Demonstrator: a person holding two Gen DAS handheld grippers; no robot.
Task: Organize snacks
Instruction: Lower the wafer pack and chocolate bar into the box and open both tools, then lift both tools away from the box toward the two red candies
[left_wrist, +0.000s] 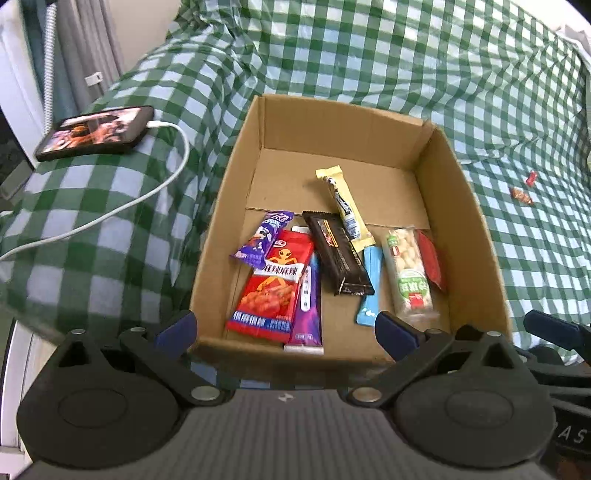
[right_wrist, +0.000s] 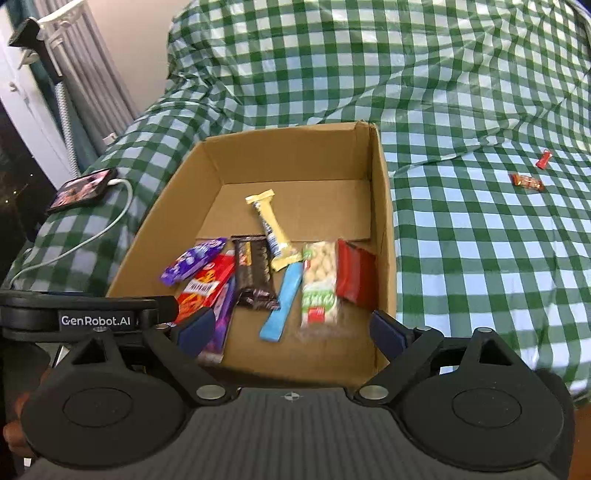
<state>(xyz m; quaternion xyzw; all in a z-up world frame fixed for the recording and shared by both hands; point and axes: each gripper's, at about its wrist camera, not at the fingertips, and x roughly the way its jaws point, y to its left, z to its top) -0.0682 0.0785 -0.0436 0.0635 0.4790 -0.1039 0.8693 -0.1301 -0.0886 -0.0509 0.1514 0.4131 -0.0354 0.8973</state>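
An open cardboard box (left_wrist: 236, 166) (right_wrist: 384, 221) sits on a green checked cloth. Inside lie several snacks: a red bag (left_wrist: 273, 288) (right_wrist: 205, 286), a purple packet (left_wrist: 264, 240) (right_wrist: 192, 260), a dark chocolate bar (left_wrist: 338, 254) (right_wrist: 255, 269), a yellow bar (left_wrist: 345, 206) (right_wrist: 273, 229), a blue stick (left_wrist: 369, 291) (right_wrist: 282, 302), a clear pack of white puffs (left_wrist: 408, 273) (right_wrist: 319, 284) and a red packet (left_wrist: 430, 262) (right_wrist: 354, 273). My left gripper (left_wrist: 286, 328) hangs open over the box's near edge, holding nothing. My right gripper (right_wrist: 291, 330) is open too, empty, above the near edge.
Two small wrapped candies, one red (left_wrist: 531, 178) (right_wrist: 543, 158) and one brown (left_wrist: 521, 195) (right_wrist: 526, 181), lie on the cloth right of the box. A phone (left_wrist: 96, 131) (right_wrist: 83, 190) with a white cable (left_wrist: 147, 195) rests at the left. Curtains stand behind it.
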